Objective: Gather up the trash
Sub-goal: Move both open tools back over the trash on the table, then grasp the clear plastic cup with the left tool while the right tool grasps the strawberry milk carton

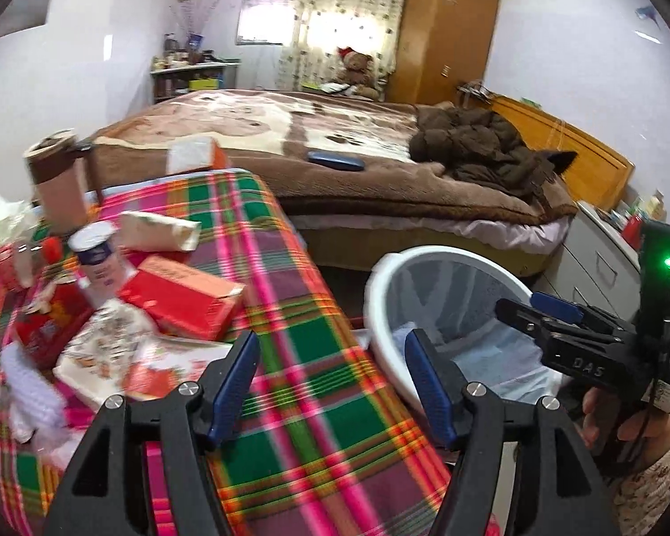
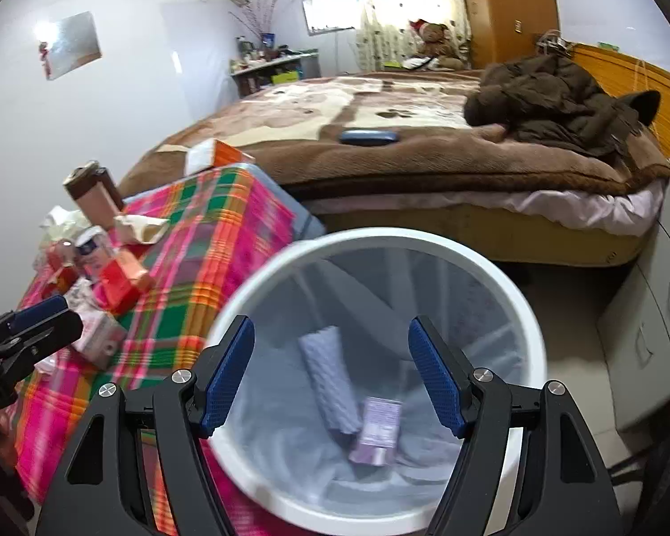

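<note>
While both jaws stand apart with nothing between them, the job looks partly done. The right hand-held gripper hangs over the bin, wide open and empty; inside, a white knitted roll lies beside a small pink carton, the carton at about five o'clock from the roll. The left hand-held gripper is also open and holds nothing, its jaws over the plaid counter, with the bin at three o'clock from it in its own view.

Plenty is left, by my reading. At ten o'clock from the left jaws sits a heap: a red box, a white can, a pale carton, a tall brown cup and crumpled wrappers (blur hides what some of these are). An orange-and-white box stands at the counter's far edge. Which of these count as trash I cannot tell for sure; a left-hand pick from the heap seems the likely next step.
</note>
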### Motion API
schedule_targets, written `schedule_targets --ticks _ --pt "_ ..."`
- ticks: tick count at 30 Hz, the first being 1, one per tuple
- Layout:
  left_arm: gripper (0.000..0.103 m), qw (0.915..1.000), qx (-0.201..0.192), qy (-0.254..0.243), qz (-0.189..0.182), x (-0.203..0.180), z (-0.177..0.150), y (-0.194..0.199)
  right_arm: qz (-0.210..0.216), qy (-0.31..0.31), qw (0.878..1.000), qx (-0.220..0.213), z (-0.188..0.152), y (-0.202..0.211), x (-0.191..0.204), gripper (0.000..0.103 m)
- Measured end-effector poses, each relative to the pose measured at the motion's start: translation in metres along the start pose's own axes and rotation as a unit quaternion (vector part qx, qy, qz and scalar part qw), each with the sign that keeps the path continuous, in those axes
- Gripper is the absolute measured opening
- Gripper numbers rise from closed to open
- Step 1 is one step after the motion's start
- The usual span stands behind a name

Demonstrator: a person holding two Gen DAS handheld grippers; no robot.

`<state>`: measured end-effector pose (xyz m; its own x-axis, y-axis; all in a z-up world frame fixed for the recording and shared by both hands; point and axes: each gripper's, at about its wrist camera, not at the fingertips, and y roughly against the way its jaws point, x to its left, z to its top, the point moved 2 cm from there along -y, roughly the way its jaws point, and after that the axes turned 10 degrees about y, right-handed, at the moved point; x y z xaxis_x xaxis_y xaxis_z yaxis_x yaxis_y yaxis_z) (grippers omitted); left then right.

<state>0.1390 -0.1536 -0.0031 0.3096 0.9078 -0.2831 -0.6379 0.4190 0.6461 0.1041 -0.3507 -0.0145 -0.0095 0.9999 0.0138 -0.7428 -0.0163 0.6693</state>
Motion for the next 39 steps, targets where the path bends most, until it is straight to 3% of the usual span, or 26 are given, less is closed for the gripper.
schedule_targets --ticks 10,19,29,39 --pt "0.072 0.9959 -0.046 0.055 0.055 0.071 0.003 0.042 0.049 0.034 0.998 -0.011 0.010 -0.007 0.059 0.073" --pt "0.072 0.9876 -0.061 0.103 0.102 0.136 -0.007 0.064 0.099 0.071 0.992 -0.011 0.014 -0.017 0.110 0.073" --pt "0.073 0.9780 -0.058 0.140 0.143 0.202 -0.020 0.079 0.146 0.146 0.978 -0.011 0.018 -0.035 0.164 0.073" --pt "0.073 0.9737 -0.037 0.151 0.167 0.242 -0.026 0.073 0.147 0.204 0.968 0.008 0.023 -0.055 0.192 0.073"
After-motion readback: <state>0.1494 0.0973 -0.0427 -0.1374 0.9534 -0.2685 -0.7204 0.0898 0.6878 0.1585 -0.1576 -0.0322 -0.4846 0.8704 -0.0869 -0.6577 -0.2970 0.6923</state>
